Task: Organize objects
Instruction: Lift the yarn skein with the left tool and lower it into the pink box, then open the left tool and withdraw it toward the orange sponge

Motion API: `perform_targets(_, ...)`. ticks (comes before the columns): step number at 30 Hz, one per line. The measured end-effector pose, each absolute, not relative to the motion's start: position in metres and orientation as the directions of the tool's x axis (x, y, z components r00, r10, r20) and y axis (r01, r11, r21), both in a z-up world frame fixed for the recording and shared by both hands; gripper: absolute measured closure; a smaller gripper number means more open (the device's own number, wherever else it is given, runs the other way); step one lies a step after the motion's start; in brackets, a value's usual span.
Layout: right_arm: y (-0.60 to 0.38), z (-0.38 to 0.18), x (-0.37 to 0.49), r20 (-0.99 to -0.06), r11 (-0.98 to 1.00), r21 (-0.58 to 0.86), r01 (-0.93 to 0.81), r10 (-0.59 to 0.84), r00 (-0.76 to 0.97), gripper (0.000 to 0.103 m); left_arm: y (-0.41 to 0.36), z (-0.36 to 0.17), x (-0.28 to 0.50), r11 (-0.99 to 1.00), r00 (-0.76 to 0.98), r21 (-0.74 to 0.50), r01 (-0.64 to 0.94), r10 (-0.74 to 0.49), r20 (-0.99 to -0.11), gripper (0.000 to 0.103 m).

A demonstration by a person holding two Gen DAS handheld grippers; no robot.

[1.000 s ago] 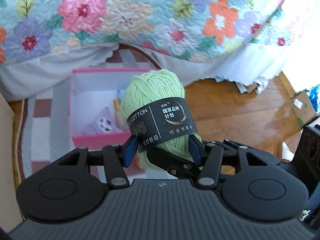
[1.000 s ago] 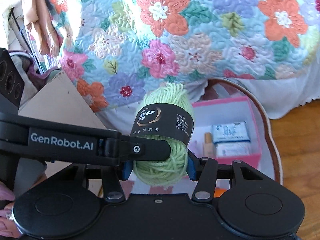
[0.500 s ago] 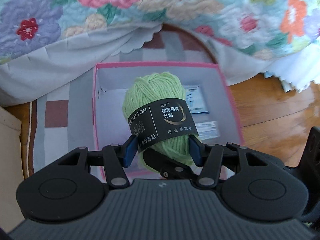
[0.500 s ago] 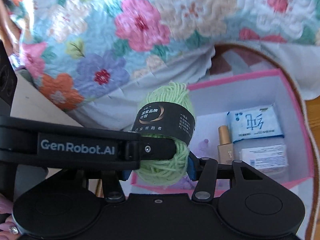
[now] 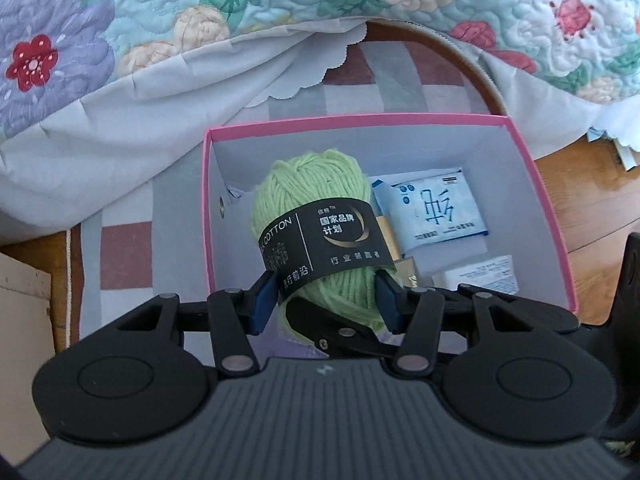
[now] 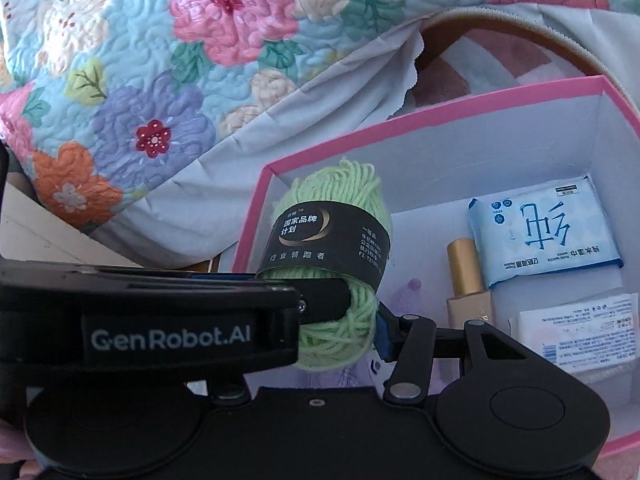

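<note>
Both grippers, left closing and right, clamp green yarn ball, now lower over pink box. Left gripper hides right's near finger; purple item underneath unclear.

Left tongs angled steeply down, jaws closing, right tongs crossing beside them, both clamped.

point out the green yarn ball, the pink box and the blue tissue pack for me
yarn ball (image 5: 310,184), left wrist view, bare green top above the black label.
pink box (image 5: 360,122), left wrist view, far rim.
tissue pack (image 6: 544,228), right wrist view, middle of its printed face.
</note>
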State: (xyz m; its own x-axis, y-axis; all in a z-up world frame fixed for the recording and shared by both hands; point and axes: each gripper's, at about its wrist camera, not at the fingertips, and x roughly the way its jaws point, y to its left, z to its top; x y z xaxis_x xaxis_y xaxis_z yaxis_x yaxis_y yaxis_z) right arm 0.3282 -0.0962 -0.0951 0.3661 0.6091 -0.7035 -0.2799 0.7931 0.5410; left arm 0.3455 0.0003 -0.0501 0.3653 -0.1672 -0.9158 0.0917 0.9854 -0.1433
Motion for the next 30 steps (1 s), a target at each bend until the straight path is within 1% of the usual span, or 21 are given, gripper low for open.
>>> perform_targets(5, -0.092, -0.103, 0.331, -0.721, 0.808, 0.519, -0.279, 0.589, 0.364, 0.044, -0.004, -0.053, 0.346, 0.99, 0.379, -0.101, 0.1, -0.131, -0.916, 0.054)
perform_targets(7, -0.089, -0.107, 0.332, -0.732, 0.815, 0.509, -0.278, 0.58, 0.358, 0.04, -0.004, -0.055, 0.346, 0.991, 0.392, -0.09, 0.099, -0.122, -0.912, 0.056)
perform_targets(10, -0.084, -0.114, 0.331, -0.745, 0.819, 0.498, -0.284, 0.572, 0.344, 0.039, -0.001, -0.054, 0.345, 0.991, 0.409, -0.096, 0.093, -0.126, -0.904, 0.056)
perform_targets(12, -0.083, -0.115, 0.33, -0.738, 0.808, 0.508, -0.299, 0.587, 0.332, 0.039, 0.003, -0.053, 0.344, 0.99, 0.418, -0.113, 0.083, -0.137, -0.898, 0.056)
perform_targets(14, -0.083, -0.113, 0.328, -0.732, 0.803, 0.507, -0.314, 0.593, 0.335, 0.042, 0.007, -0.051, 0.341, 0.989, 0.43, -0.122, 0.079, -0.144, -0.891, 0.056)
perform_targets(15, -0.082, -0.113, 0.328, -0.736, 0.805, 0.496, -0.324, 0.588, 0.335, 0.046, 0.009, -0.049, 0.339, 0.989, 0.439, -0.124, 0.075, -0.145, -0.887, 0.056)
perform_targets(17, -0.081, -0.113, 0.332, -0.745, 0.814, 0.491, -0.311, 0.577, 0.334, 0.048, 0.013, -0.046, 0.338, 0.988, 0.456, -0.139, 0.068, -0.155, -0.876, 0.056)
perform_targets(19, -0.08, -0.113, 0.336, -0.741, 0.809, 0.508, -0.295, 0.585, 0.331, 0.048, 0.017, -0.044, 0.338, 0.988, 0.466, -0.148, 0.053, -0.156, -0.871, 0.056)
perform_targets(22, -0.072, -0.112, 0.341, -0.752, 0.808, 0.487, -0.333, 0.581, 0.31, 0.048, 0.023, -0.043, 0.337, 0.988, 0.477, -0.151, 0.035, -0.149, -0.866, 0.056)
perform_targets(24, -0.069, -0.112, 0.339, -0.749, 0.8, 0.485, -0.352, 0.589, 0.305, 0.042, 0.027, -0.043, 0.336, 0.989, 0.485, -0.148, 0.028, -0.143, -0.863, 0.056)
perform_targets(30, -0.084, -0.095, 0.328, -0.736, 0.8, 0.466, -0.377, 0.587, 0.336, 0.042, 0.034, -0.035, 0.322, 0.984, 0.5, -0.176, 0.025, -0.165, -0.85, 0.056)
